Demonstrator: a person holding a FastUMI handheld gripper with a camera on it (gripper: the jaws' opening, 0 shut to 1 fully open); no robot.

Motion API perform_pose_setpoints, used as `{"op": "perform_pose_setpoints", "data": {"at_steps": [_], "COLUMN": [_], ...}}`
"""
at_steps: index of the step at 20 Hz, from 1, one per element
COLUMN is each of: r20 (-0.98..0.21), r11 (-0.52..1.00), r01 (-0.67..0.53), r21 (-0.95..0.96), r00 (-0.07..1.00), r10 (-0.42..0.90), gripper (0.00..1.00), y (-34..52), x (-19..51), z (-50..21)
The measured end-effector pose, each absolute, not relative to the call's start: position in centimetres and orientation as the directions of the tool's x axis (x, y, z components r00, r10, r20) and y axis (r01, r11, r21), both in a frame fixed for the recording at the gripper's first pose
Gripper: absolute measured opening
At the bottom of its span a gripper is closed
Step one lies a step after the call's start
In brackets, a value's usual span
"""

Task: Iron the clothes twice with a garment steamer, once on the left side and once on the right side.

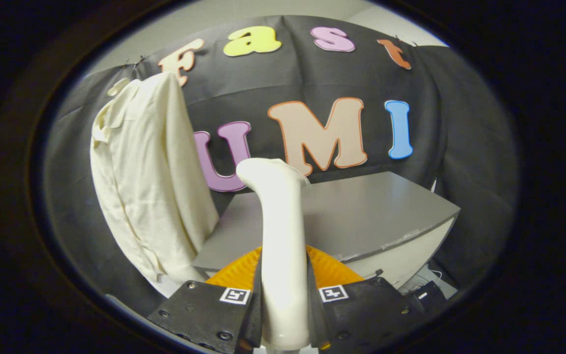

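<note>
Between your gripper's (283, 305) fingers stands the steamer (280, 236), both of them pinching its handle (upright, head curving left at the top). Left of the steamer, and beyond it, the shirt (148, 182) hangs against the wall. Behind the steamer sits a grey table (376, 216); an orange ribbed piece (329, 270) shows at the steamer's base.

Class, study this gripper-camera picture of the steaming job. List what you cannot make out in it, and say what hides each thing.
- Steamer: the gripper jaws are shut on its handle; its head faces away, so the steam plate is hidden.
- Orange part: mostly covered by the handle and jaws; its shape is unclear.
- Shirt: hangs turned sideways; its front is hidden, so creases cannot be judged.
- Table: its near edge is hidden by the steamer.
</note>
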State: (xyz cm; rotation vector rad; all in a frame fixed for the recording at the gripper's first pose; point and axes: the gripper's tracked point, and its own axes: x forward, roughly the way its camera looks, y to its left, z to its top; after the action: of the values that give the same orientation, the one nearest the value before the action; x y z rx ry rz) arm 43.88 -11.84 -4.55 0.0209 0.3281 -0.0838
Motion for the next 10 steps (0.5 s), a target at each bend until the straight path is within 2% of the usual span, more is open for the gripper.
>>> {"op": "perform_pose_setpoints", "data": {"at_steps": [10], "r20": [-0.219], "r11": [0.992], "r01": [0.114], "r21": [-0.045], "r00": [0.968], "r10": [-0.122], "gripper": [0.37], "y": [6.3], "x": [31.9], "z": [-3.1]}}
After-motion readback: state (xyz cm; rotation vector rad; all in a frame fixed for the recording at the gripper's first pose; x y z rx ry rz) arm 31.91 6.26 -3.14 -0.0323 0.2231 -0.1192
